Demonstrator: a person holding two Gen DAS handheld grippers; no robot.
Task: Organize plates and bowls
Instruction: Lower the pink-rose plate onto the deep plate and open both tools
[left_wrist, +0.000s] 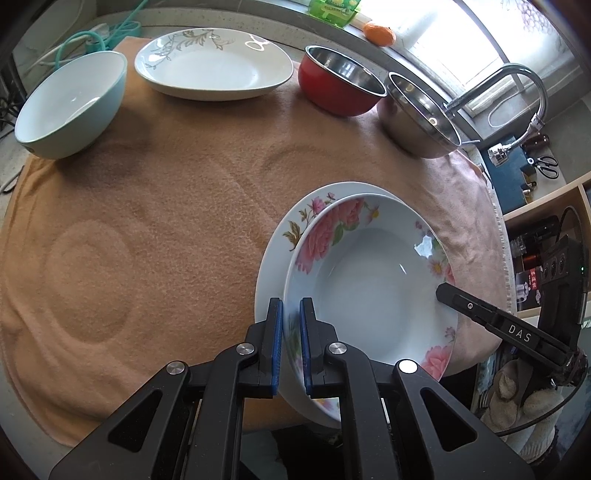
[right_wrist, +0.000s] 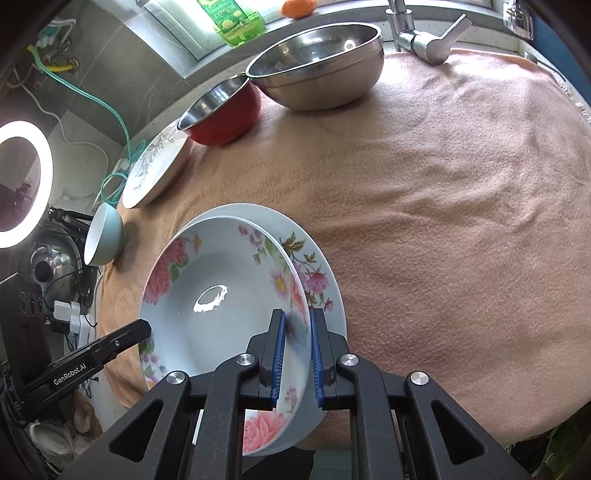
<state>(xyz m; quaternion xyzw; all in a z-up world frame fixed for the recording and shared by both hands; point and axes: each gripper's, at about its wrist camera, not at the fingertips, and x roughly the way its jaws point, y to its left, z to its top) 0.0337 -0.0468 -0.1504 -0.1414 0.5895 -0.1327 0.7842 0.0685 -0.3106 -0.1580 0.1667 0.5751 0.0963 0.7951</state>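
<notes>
- Left wrist view: the left hand-held gripper (left_wrist: 291, 343) is clamped on the near rim of the flowered deep plate (left_wrist: 369, 280), which rests on a larger plate (left_wrist: 275, 243) just ahead.
- Right wrist view: the right hand-held gripper (right_wrist: 298, 354) pinches the opposite rim of the deep plate (right_wrist: 218, 295); glazed, stiff, likely slippery and breakable, so rims suit.

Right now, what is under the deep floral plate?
A flatter floral plate, showing only as a rim crescent beyond the deep floral plate; its centre is covered.

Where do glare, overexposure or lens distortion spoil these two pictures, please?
Left wrist view: the window is blown out and a glare spot sits on the floral plate. Right wrist view: the ring light is overexposed and glare marks the plate's well. Both views bend strongly toward the edges.
</notes>
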